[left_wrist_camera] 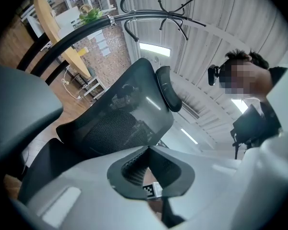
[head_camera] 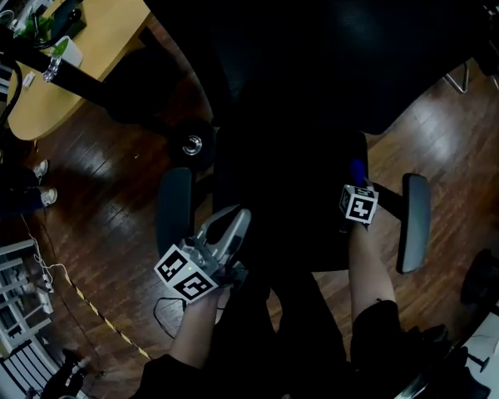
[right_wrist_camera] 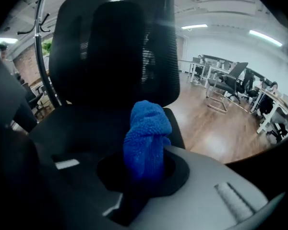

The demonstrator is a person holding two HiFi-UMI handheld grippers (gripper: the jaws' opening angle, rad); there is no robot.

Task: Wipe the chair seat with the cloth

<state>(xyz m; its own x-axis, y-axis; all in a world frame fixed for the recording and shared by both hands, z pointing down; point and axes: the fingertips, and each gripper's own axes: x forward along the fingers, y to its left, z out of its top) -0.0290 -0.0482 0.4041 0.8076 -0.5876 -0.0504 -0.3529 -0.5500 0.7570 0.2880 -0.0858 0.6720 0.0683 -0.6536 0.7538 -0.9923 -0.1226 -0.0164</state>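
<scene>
A black office chair fills the middle of the head view, its dark seat (head_camera: 283, 181) between two grey armrests (head_camera: 175, 206) (head_camera: 414, 223). My right gripper (head_camera: 356, 181) hovers over the seat's right side, shut on a bunched blue cloth (head_camera: 358, 171). In the right gripper view the cloth (right_wrist_camera: 146, 138) sticks up from the right gripper (right_wrist_camera: 144, 171), with the seat (right_wrist_camera: 86, 123) and mesh back (right_wrist_camera: 120, 47) beyond. My left gripper (head_camera: 237, 219) is by the seat's front left, shut and holding nothing. The left gripper (left_wrist_camera: 151, 171) tilts upward at the chair back (left_wrist_camera: 120, 123).
A coat rack's pole (head_camera: 83, 81) and round base (head_camera: 191, 144) stand left of the chair, beside a wooden table (head_camera: 75, 65). Yellow-black tape (head_camera: 100, 314) crosses the wood floor. More chairs and desks (right_wrist_camera: 230, 80) stand far off on the right.
</scene>
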